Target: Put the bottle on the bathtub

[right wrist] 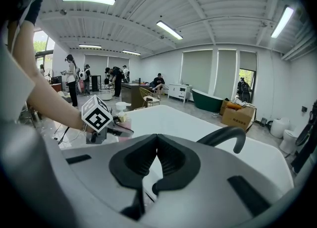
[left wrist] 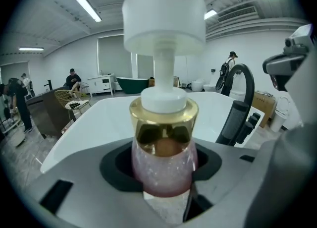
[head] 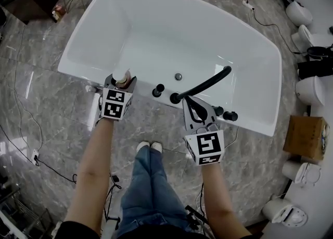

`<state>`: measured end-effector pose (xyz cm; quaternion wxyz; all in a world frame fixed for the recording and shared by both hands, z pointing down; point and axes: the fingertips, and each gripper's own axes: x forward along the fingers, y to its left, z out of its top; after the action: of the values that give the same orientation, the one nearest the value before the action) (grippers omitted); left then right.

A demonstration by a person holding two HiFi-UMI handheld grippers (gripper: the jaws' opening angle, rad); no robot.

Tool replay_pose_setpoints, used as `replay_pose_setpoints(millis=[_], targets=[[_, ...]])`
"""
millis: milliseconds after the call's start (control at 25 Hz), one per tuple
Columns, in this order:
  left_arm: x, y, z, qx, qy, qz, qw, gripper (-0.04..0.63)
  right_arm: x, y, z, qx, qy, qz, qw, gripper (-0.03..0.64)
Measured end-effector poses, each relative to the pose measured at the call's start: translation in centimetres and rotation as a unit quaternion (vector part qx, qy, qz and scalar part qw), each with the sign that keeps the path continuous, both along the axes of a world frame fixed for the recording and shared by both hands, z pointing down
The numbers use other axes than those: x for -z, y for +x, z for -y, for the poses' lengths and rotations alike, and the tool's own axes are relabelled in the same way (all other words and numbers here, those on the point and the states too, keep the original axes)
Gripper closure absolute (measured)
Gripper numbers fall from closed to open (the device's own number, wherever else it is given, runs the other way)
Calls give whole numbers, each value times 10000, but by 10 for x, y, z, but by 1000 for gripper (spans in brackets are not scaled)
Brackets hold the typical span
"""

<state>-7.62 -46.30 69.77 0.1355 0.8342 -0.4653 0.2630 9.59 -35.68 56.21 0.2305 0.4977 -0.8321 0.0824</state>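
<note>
A pink bottle with a gold collar and a white pump cap stands upright between the jaws of my left gripper, which is shut on it. The bottle is at the near rim of the white bathtub, left of the tap; whether its base touches the rim is hidden. My right gripper is shut with nothing in it, hovering by the rim near the black curved spout. The right gripper view shows the left gripper's marker cube and the bottle beside it.
Black tap knobs and handles sit on the tub's near rim. A drain is in the basin. Toilets and a cardboard box stand at the right. People stand and sit in the background.
</note>
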Motion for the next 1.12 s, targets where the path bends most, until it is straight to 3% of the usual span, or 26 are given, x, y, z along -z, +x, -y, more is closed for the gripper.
replay_pose_setpoints(millis=[280,480,640,760,1120], targets=[[1,-3,6,128,241,-178,9995,377,-4,-12,-7,54,-30,-4,10000,601],[-3,-4,3,258,12,-243,9994,372,-4,-13,-13,62,4,-14,10000,601],[1,-10,1,492,-112,-339,9981,237,3,-14,-17,71,42,18,10000,601],[7,-12,-6,586,-94,-403,9974,187,8,-14,-23,62,67,26,10000,601],[61,-15,-41,550,106,-385,9977,167,54,-25,-47,180,263,159,9994,601]])
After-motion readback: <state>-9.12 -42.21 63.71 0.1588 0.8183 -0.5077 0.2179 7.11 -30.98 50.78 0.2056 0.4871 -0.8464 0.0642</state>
